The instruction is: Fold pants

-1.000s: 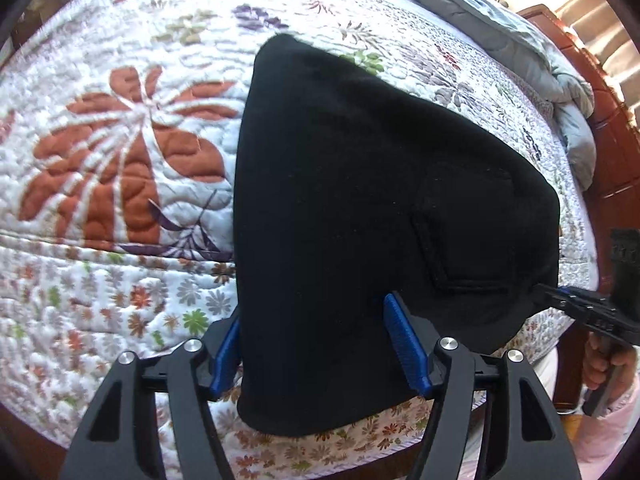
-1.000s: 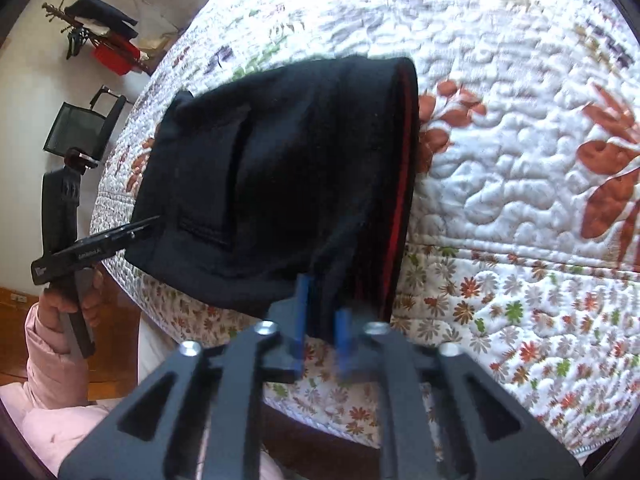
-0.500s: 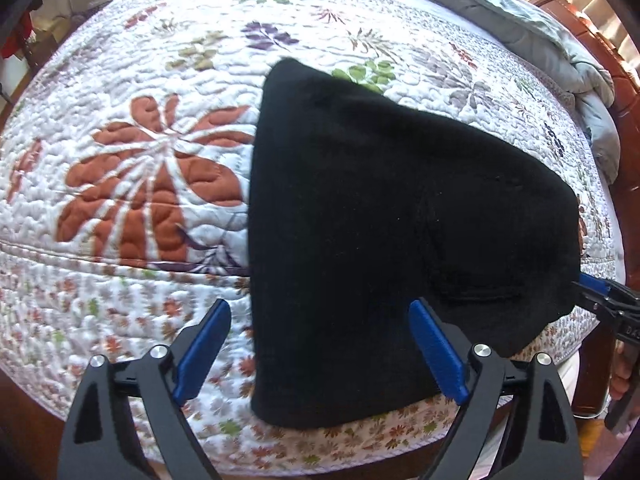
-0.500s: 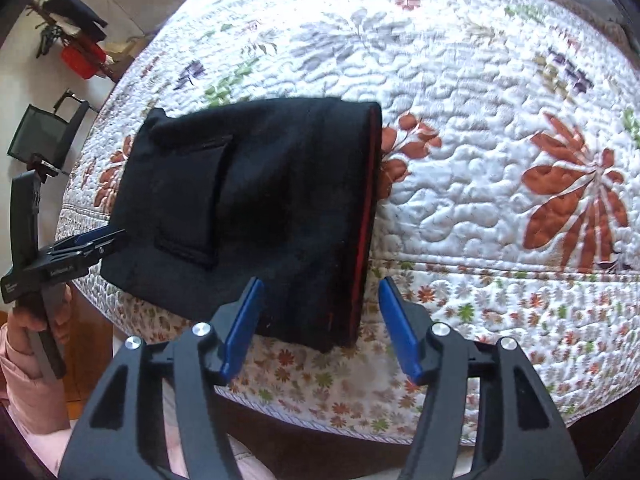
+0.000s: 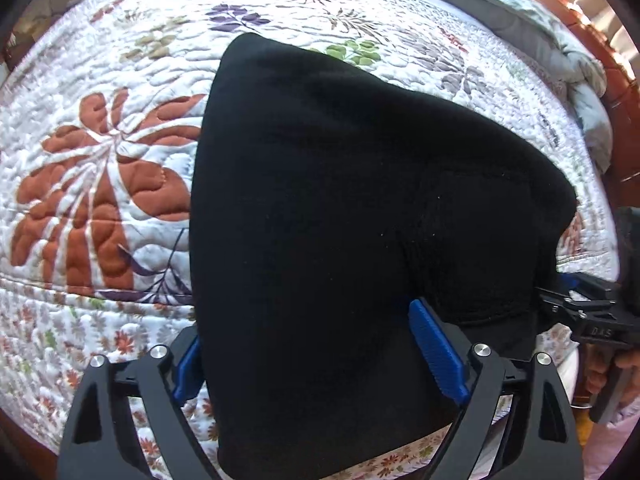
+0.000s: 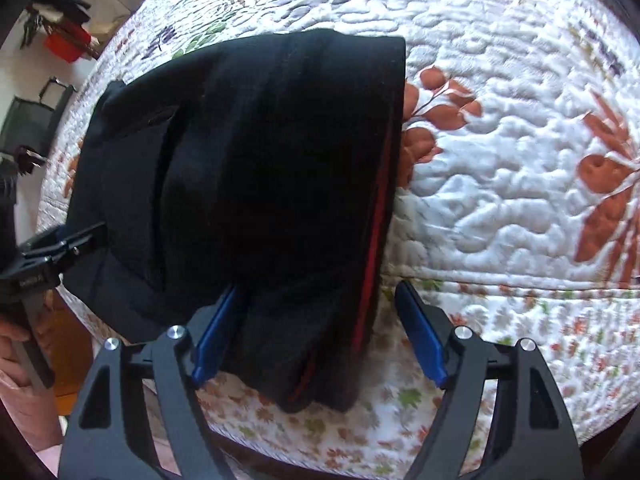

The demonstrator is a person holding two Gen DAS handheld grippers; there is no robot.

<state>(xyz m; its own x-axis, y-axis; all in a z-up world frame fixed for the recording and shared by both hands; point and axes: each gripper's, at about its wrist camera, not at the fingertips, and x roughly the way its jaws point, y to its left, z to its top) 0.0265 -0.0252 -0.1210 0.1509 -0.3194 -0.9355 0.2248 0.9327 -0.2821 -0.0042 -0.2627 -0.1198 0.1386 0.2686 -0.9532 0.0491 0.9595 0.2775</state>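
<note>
The black pants (image 5: 340, 208) lie folded into a thick stack on the flowered quilt (image 5: 100, 168), their near end hanging over the bed's front edge. A red stripe shows along the stack's right side in the right wrist view (image 6: 372, 248). My left gripper (image 5: 316, 344) is open with its blue fingers (image 5: 436, 352) on either side of the near end of the pants. My right gripper (image 6: 320, 336) is open around the other near corner of the pants (image 6: 260, 184). Each gripper shows at the edge of the other's view, the right one (image 5: 584, 312) and the left one (image 6: 44, 256).
The quilt (image 6: 520, 128) covers the whole bed. A grey duvet (image 5: 540, 28) is bunched along the far right by the wooden bed frame (image 5: 616, 68). A black chair (image 6: 32, 120) and a red item (image 6: 64, 46) stand on the floor beyond the bed.
One second ago my right gripper was shut on the pants' edge; it let go and is open now. Both grippers pulled back, then moved in close around the near end of the pants.
</note>
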